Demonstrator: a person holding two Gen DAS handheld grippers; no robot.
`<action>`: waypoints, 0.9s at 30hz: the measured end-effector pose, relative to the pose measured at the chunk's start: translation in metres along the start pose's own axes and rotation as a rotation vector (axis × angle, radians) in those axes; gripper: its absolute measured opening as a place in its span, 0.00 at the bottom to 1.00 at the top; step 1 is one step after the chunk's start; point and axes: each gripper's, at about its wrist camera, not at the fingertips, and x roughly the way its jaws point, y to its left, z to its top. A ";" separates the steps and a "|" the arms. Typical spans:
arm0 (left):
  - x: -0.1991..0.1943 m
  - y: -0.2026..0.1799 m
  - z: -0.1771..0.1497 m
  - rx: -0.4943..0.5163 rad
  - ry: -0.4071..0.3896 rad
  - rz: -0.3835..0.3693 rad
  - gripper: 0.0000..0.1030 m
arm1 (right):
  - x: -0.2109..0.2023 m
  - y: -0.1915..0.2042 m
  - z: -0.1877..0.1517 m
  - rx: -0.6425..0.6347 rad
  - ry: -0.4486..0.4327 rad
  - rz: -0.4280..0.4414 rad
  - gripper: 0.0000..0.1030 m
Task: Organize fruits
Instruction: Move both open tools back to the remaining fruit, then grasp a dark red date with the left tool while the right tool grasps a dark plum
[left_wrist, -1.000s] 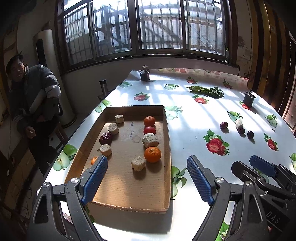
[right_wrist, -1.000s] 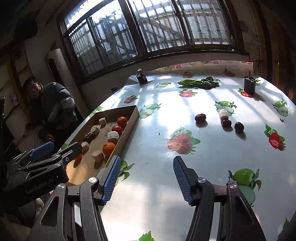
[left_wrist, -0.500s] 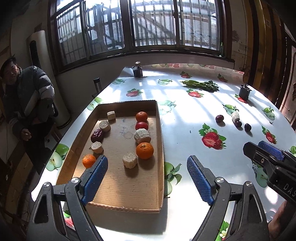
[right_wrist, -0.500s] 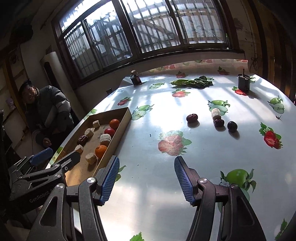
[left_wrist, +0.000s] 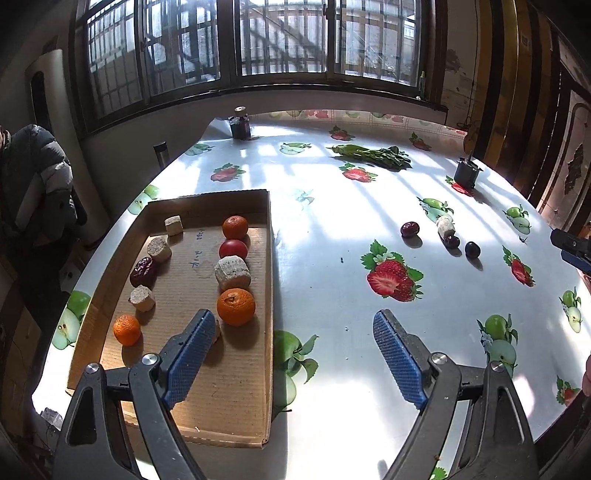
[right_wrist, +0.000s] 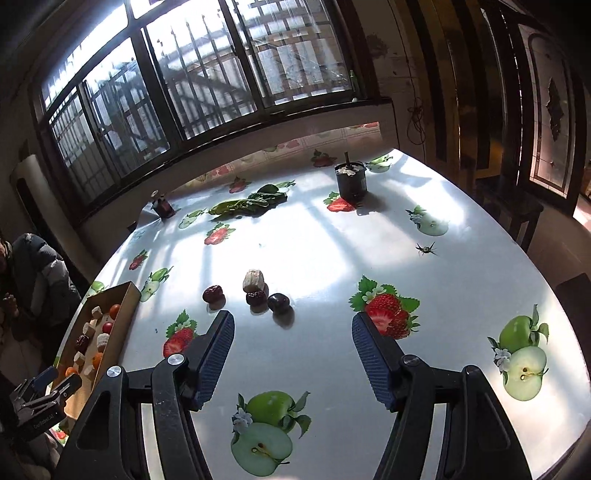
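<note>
A cardboard tray (left_wrist: 258, 387) on the table's left holds oranges (left_wrist: 235, 307), a red fruit (left_wrist: 232, 249), a red date (left_wrist: 143, 271) and several beige chunks (left_wrist: 232, 272). My left gripper (left_wrist: 291, 354) is open and empty, above the tray's right edge. Loose on the table lie a red date (right_wrist: 213, 294), a beige chunk (right_wrist: 253, 280), another date (right_wrist: 256, 298) and a dark plum (right_wrist: 277, 302). My right gripper (right_wrist: 291, 354) is open and empty, just short of this group. The tray also shows in the right wrist view (right_wrist: 127, 306).
Green leafy vegetables (right_wrist: 247, 204) lie at the far side. A black pot (right_wrist: 351, 181) stands at the back right, a small dark jar (right_wrist: 163, 207) at the back left. A person in a dark jacket (left_wrist: 33, 184) sits left of the table.
My right gripper has moved forward and right, close to the loose fruits. My left gripper has shifted right, away from the tray's middle. Both stay open.
</note>
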 end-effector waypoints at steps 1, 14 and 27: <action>0.003 -0.007 0.006 -0.001 0.006 -0.025 0.85 | 0.006 -0.002 0.005 0.005 0.016 0.008 0.69; 0.120 -0.086 0.083 0.005 0.094 -0.212 0.75 | 0.126 0.004 0.013 0.014 0.162 0.066 0.61; 0.185 -0.119 0.082 0.045 0.140 -0.291 0.72 | 0.145 0.017 0.002 -0.096 0.181 0.045 0.54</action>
